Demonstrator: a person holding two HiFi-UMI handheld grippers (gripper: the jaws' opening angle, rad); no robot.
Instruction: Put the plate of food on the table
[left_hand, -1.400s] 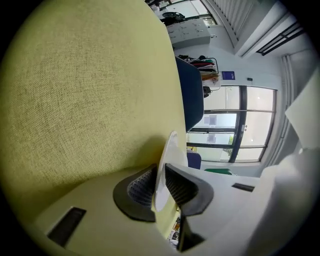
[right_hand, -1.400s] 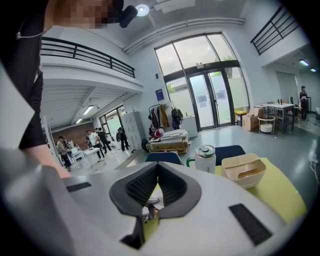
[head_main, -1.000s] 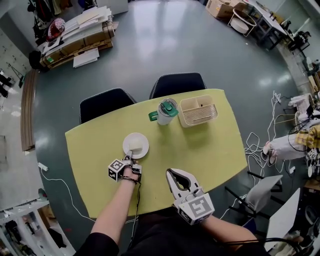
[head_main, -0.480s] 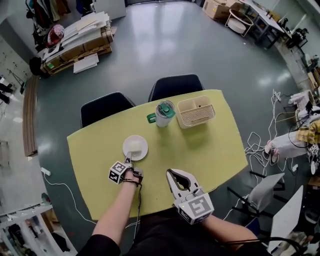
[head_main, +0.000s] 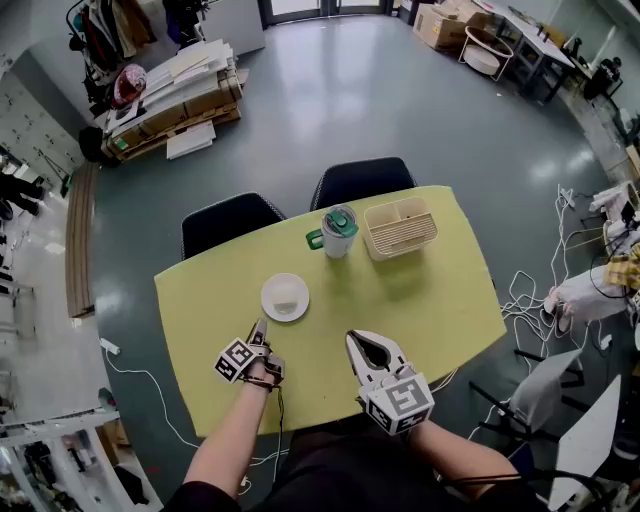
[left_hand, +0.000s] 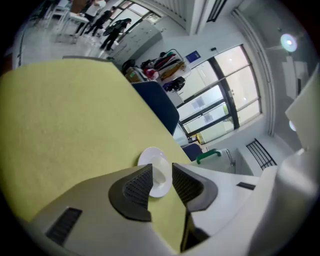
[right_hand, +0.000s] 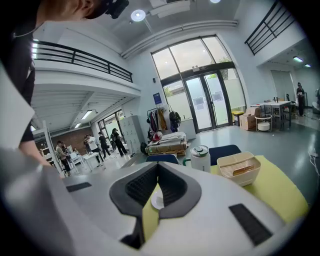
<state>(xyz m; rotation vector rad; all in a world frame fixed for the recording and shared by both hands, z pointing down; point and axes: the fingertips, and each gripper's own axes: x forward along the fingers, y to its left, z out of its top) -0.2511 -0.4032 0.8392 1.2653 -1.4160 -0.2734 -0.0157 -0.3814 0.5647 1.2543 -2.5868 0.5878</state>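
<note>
Plate (head_main: 285, 298) sits flat on the yellow tabletop (head_main: 430, 290), just ahead of the left tongs (head_main: 261, 326), which are closing on nothing. Right tongs (right_hand: 157, 167) are closed, empty. Looks light, slick, and breakable, so I'd pinch the near rim.

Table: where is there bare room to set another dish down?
Bare: the right end of the table, on the near side of the basket, and the left end beside the plate. Crowded: the far edge, where jug and basket stand side by side.
</note>
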